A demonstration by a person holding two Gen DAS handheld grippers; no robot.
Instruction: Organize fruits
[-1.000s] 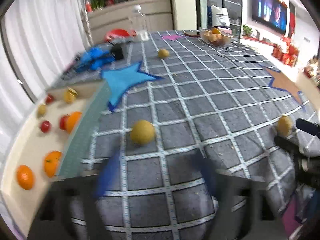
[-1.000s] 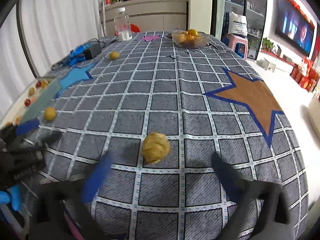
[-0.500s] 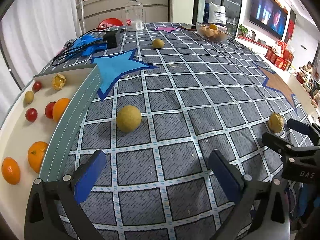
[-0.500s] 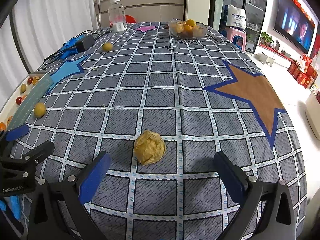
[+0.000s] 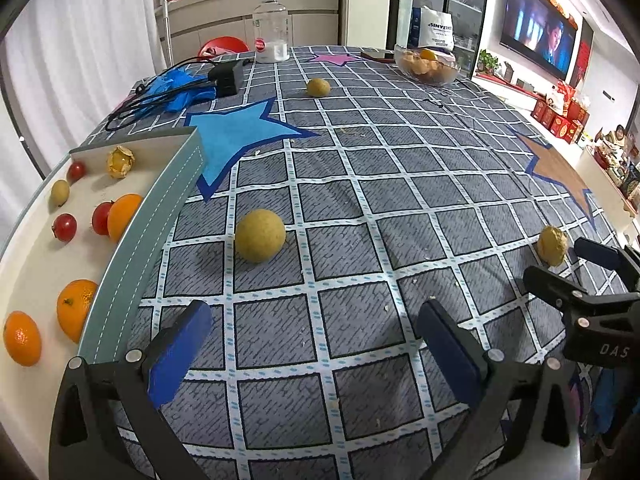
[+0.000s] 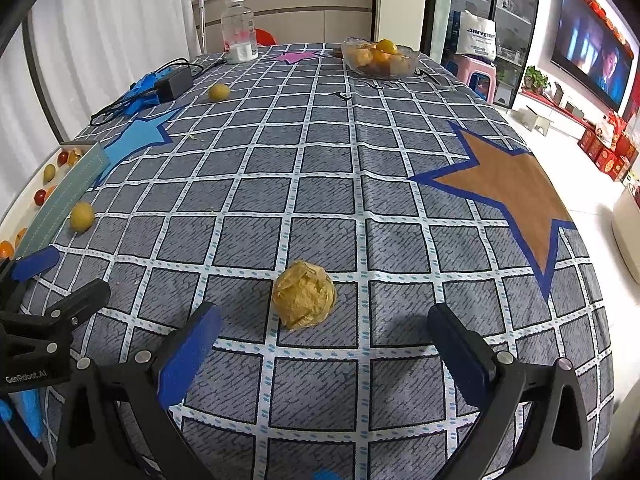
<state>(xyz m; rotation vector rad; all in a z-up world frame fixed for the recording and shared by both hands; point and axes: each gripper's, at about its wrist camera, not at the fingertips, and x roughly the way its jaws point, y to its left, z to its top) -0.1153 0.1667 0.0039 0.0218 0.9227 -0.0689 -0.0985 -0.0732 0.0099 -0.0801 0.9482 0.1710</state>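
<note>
A round yellow fruit [image 5: 260, 235] lies on the grey checked tablecloth just ahead of my open, empty left gripper [image 5: 316, 344]; it also shows in the right wrist view [image 6: 82, 216]. A papery husked fruit [image 6: 304, 294] lies just ahead of my open, empty right gripper [image 6: 330, 344]; it also shows in the left wrist view [image 5: 552, 245]. Another yellow fruit [image 5: 318, 87] lies far back. A white tray [image 5: 28, 264] with a green rim at the left holds oranges [image 5: 75, 308], cherry tomatoes [image 5: 65, 226] and a husked fruit [image 5: 120, 161].
A glass bowl [image 6: 380, 58] of fruit and a plastic bottle [image 6: 239, 30] stand at the table's far end. A black adapter with cables [image 5: 226, 76] and blue cloth [image 5: 180, 86] lie at the back left. The table edge falls away on the right.
Both grippers have moved closer to the table and steadied; the yellow fruit and the husked fruit now sit nearer the fingers. The earlier motion blur is gone.
</note>
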